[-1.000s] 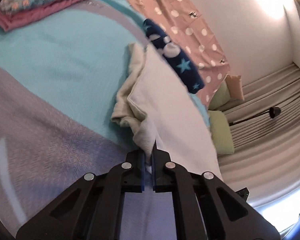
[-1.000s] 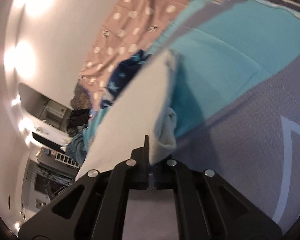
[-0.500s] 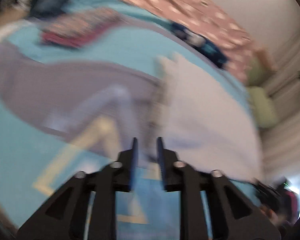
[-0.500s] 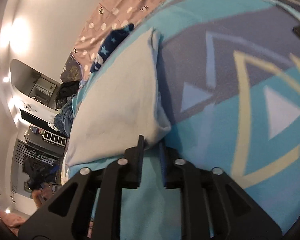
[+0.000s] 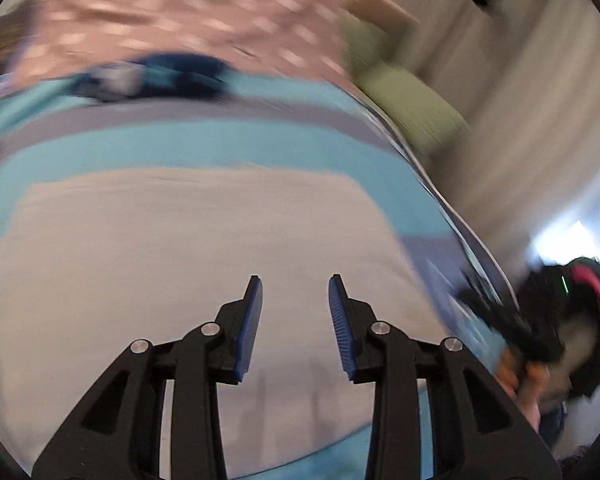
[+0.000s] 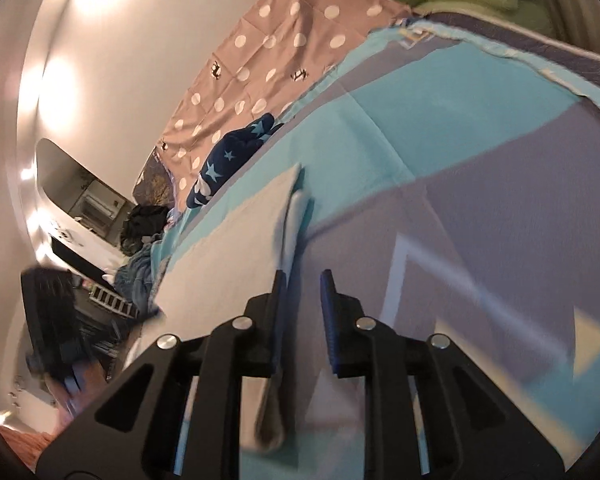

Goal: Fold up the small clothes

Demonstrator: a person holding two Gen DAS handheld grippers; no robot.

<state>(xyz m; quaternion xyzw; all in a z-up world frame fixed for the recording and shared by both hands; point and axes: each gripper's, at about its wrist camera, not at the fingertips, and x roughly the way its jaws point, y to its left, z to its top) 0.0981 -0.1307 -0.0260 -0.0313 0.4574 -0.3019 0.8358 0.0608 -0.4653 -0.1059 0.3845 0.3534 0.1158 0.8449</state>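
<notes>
Cloth (image 5: pixel 188 264) that both grippers pinched a second ago now lies flat on the bed (image 6: pixel 440 128). Left gripper (image 5: pixel 295 300) has just been opening, right gripper (image 6: pixel 300 296) closing slightly; both stand narrowly apart, empty. Motion blur smears the left view.

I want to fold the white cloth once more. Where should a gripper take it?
Best guess: the doubled edge of the white cloth beside the right gripper, coming in low from the blanket side; that edge lifts slightly, the rest lies flat.

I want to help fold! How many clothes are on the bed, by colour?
White: 1, the white cloth, lying flat.
Navy with stars: 1, the starry garment, still bunched up.
Total: 2
</notes>
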